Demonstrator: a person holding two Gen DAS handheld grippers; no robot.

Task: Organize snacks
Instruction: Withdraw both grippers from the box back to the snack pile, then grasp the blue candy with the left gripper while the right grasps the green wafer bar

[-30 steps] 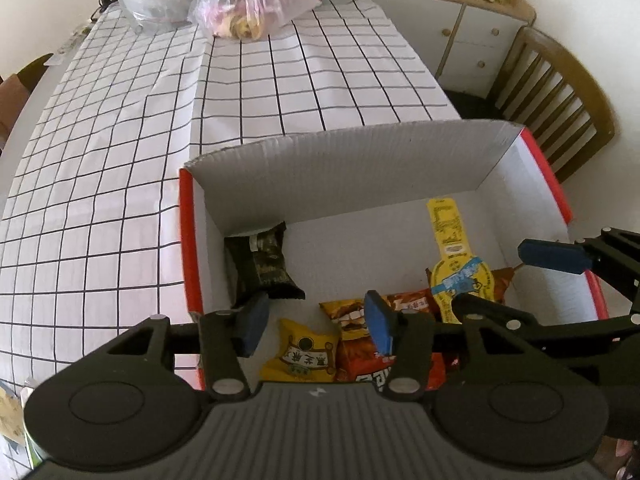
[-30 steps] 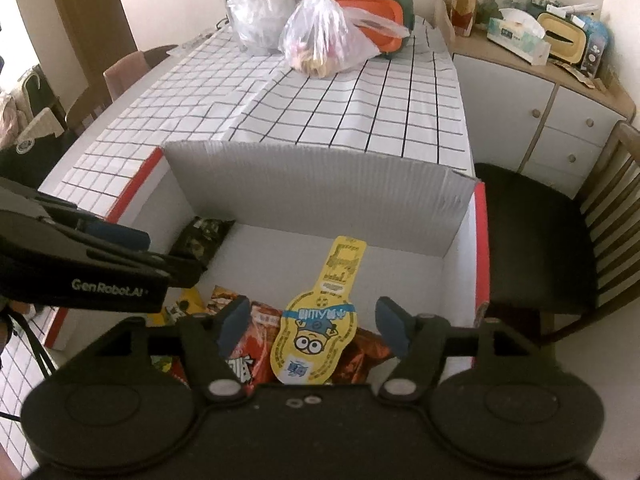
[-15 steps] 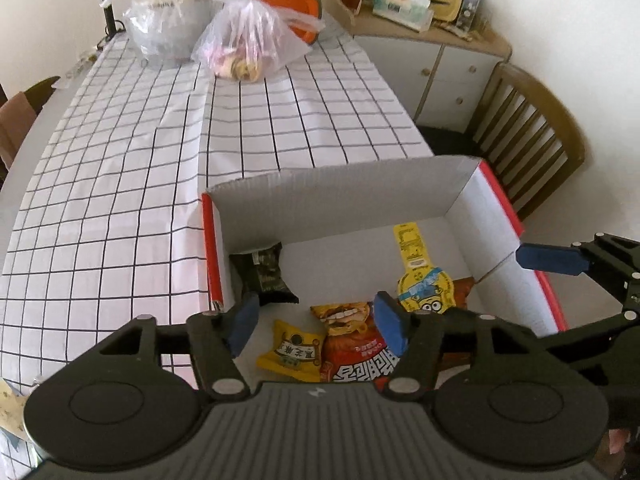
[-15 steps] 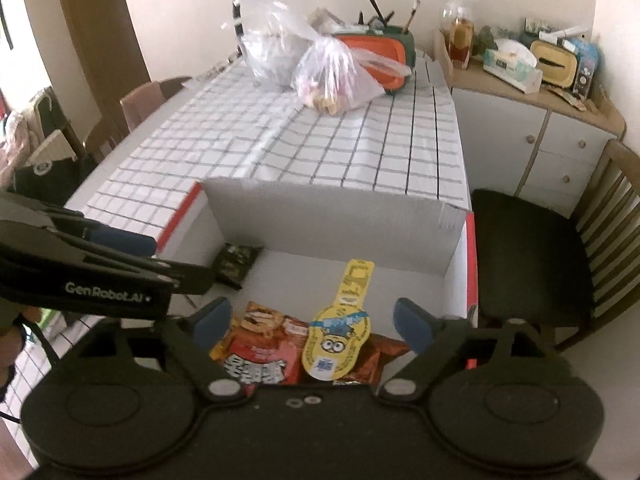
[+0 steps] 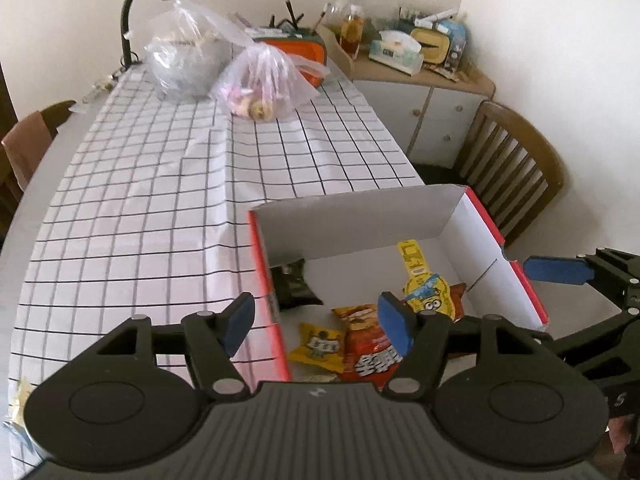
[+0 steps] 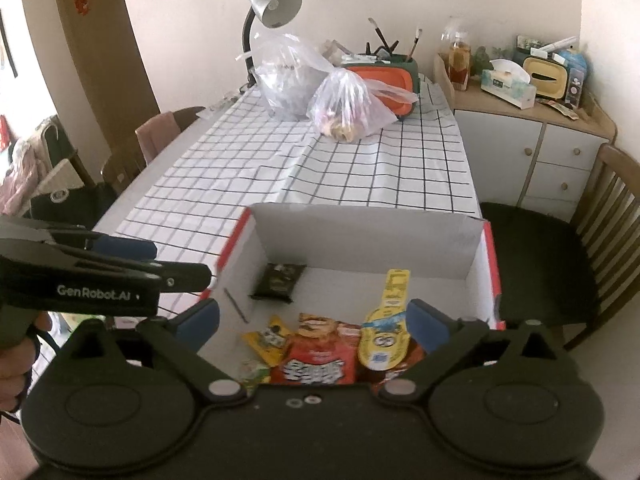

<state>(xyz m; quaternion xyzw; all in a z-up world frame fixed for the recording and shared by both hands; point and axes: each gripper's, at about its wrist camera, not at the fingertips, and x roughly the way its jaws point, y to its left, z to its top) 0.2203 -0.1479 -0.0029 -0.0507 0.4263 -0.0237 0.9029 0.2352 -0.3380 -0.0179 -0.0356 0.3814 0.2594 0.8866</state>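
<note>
Left gripper (image 5: pixel 316 328) and right gripper (image 6: pixel 314 320) both empty, jaws opening, above the near end of the box (image 6: pixel 360 236). Snack packets (image 6: pixel 316 360) lie on the box floor just below the fingertips. Far half of the floor is bare; tablecloth (image 5: pixel 160 200) beyond is open. Versus a second ago, both have lifted clear of the box.

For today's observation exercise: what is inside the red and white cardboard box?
Inside the box: a dark packet, a yellow packet, a red bag and a yellow cartoon pack. The right tool's body covers the box's near end.

Box wall (image 5: pixel 280 240) hides half the dark packet (image 5: pixel 294 286).
</note>
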